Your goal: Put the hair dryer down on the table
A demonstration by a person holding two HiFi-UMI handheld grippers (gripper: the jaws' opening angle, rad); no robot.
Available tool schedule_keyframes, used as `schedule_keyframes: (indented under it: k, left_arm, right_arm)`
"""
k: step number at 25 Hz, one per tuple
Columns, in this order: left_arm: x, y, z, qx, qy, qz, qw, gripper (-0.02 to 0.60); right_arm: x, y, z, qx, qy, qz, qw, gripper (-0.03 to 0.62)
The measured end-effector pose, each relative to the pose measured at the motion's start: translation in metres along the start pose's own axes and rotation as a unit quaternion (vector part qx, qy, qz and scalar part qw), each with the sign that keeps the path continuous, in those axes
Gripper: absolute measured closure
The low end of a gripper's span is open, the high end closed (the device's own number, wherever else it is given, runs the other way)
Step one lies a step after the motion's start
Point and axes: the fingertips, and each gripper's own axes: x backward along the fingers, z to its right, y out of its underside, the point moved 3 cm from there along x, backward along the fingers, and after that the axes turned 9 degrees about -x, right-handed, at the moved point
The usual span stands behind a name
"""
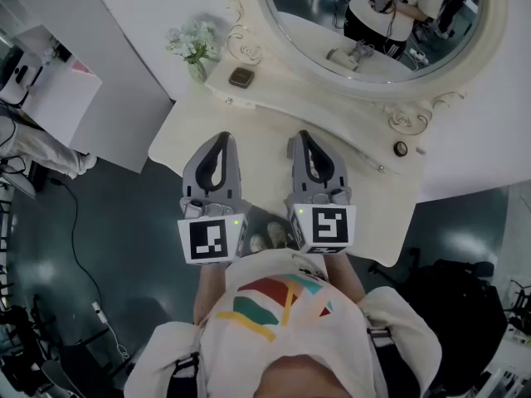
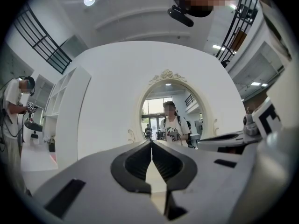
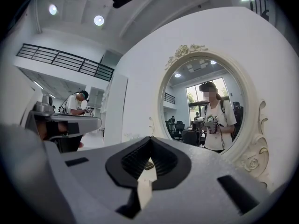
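Observation:
No hair dryer shows in any view. My left gripper point(image 1: 222, 137) and right gripper point(image 1: 304, 135) hang side by side over the front part of the cream vanity table point(image 1: 178, 139), both pointing at the oval mirror point(image 1: 373, 31). Each has its jaws closed tip to tip with nothing between them. The left gripper view looks along the shut left gripper point(image 2: 151, 143) at the mirror point(image 2: 170, 115). The right gripper view does the same past the shut right gripper point(image 3: 149, 138), with a small dark object point(image 3: 149, 165) seen through the gap lower down.
A vase of pale flowers point(image 1: 195, 46) and a small dark square object point(image 1: 241, 77) stand at the table's back left. A round knob point(image 1: 401, 148) sits at the right. A white partition point(image 1: 108, 65) flanks the table's left; a black bag point(image 1: 465, 305) lies on the floor right.

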Motion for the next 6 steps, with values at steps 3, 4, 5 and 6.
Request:
schedule_keyframes:
  k: [3, 4, 5, 6]
  left_arm:
    - [-0.0009, -0.0025, -0.0007, -0.001, -0.005, 0.006, 1.0, 0.575]
    - [-0.0012, -0.0025, -0.0004, -0.001, -0.005, 0.006, 1.0, 0.575]
    - [-0.0014, -0.0019, 0.0002, -0.001, -0.004, 0.004, 1.0, 0.575]
    - [-0.0015, -0.001, 0.0008, -0.001, -0.003, 0.002, 1.0, 0.575]
  right_arm:
    - [-0.0002, 0.0009, 0.001, -0.004, 0.001, -0.001, 1.0, 0.594]
    - [-0.0004, 0.0014, 0.0016, -0.006, 0.001, -0.001, 1.0, 0.594]
    - [-0.0006, 0.0019, 0.0021, -0.008, 0.001, -0.001, 1.0, 0.594]
    - [-0.0008, 0.0023, 0.0027, -0.01, 0.001, -0.001, 1.0, 0.594]
